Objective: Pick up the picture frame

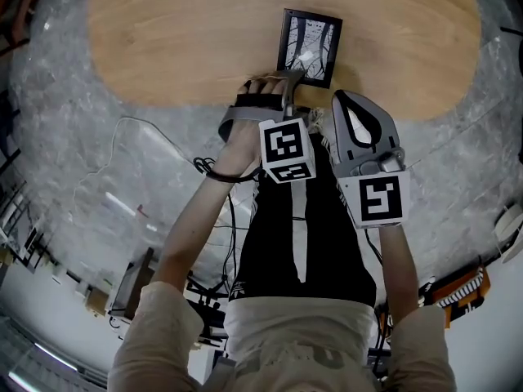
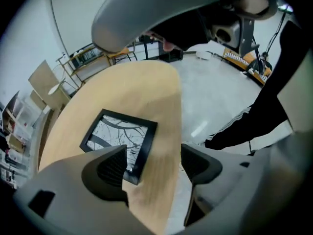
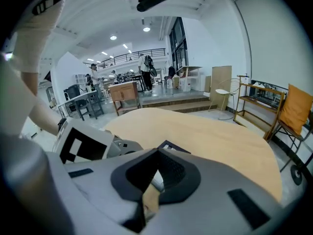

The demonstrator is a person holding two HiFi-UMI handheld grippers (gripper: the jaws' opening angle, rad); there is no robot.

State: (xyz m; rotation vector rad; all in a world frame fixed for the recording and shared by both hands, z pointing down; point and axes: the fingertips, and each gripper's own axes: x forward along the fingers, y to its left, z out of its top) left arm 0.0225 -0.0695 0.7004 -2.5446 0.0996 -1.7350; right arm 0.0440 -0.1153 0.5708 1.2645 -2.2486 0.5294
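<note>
Left gripper view: L gripper (image 2: 154, 165) jaws apart, one covers picture frame (image 2: 120, 136) corner; R gripper (image 3: 152, 187) jaws closed, empty.

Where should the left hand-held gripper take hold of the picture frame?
Probably its near short edge, from above on the person's side: the picture frame lies flat on the table near its rim, and the open left hand-held gripper hangs over its near corner.

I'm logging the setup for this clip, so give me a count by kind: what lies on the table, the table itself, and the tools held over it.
Picture frame: 1
Table: 1
Tools: 2, the left tool and the right tool
Total: 4
</note>
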